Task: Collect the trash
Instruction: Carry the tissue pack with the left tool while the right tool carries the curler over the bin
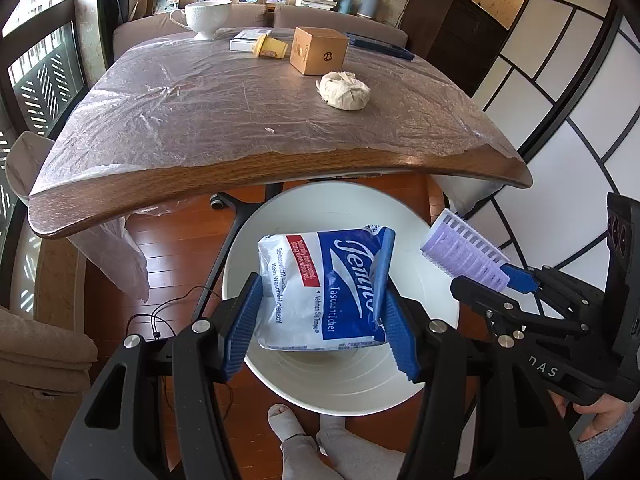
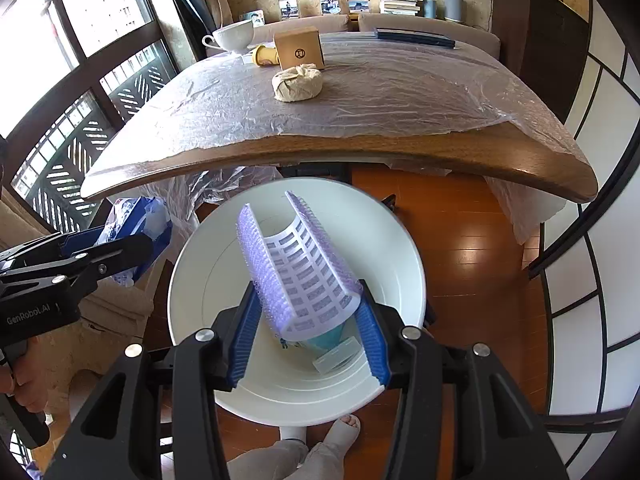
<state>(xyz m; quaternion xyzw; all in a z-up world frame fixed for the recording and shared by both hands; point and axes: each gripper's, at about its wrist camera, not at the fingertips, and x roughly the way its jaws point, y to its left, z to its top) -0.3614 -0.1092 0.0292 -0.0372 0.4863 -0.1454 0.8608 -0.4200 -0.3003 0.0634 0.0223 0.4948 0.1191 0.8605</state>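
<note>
Daylight floods in from the windows (image 2: 80, 40) on the left, blown out to near white in the right wrist view. The room is bright and evenly lit. The plastic sheet (image 1: 224, 96) over the desk (image 1: 280, 168) catches a soft sheen, and the wooden floor (image 2: 472, 248) carries a hard glare patch. Under the desk lies shade — mild, not deep. Both views bend strongly: the desk's edge bows, wall lines curve, and dark vignette rings the corners. Focus is sharp throughout, with no motion blur — even the print on the tissue pack (image 1: 320, 288) reads clearly.
</note>
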